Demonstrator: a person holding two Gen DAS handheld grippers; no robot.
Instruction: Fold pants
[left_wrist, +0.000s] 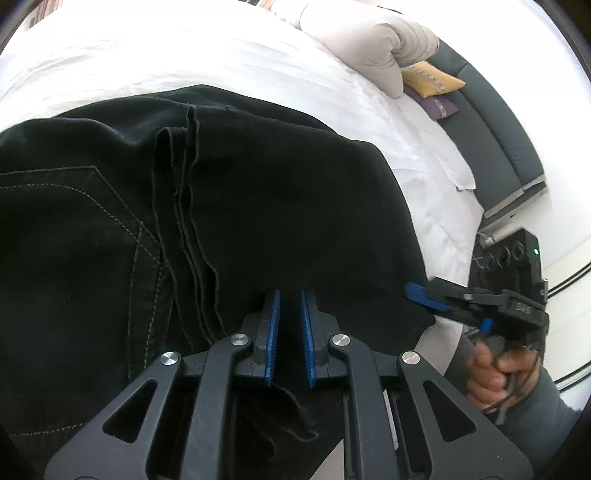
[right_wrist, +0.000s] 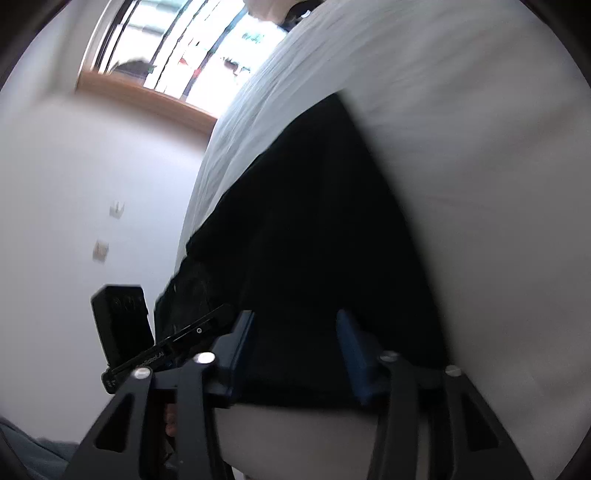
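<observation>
The black pants (left_wrist: 229, 206) lie folded on the white bed (left_wrist: 184, 55), taking up its near part; the bedsheet stretches bare and lightly wrinkled well beyond the far fold. The cloth is dark denim with pale contrast stitching, a curved pocket seam on the left and several stacked hem edges running down the middle.

The left claw (left_wrist: 290, 338) hangs over the near edge of the pants, its blue ribbed pads a narrow gap apart, nothing pinched between them that I can see. The right claw (right_wrist: 295, 354) is spread wide at the pants' right corner, close to the mattress edge; dark fabric fills the space between its pads, but that view is blurred and the pads do not press on it.

At the head of the bed sit a bunched beige duvet (left_wrist: 373, 40) and a yellow cushion (left_wrist: 430, 79), near a dark headboard (left_wrist: 506, 147).
</observation>
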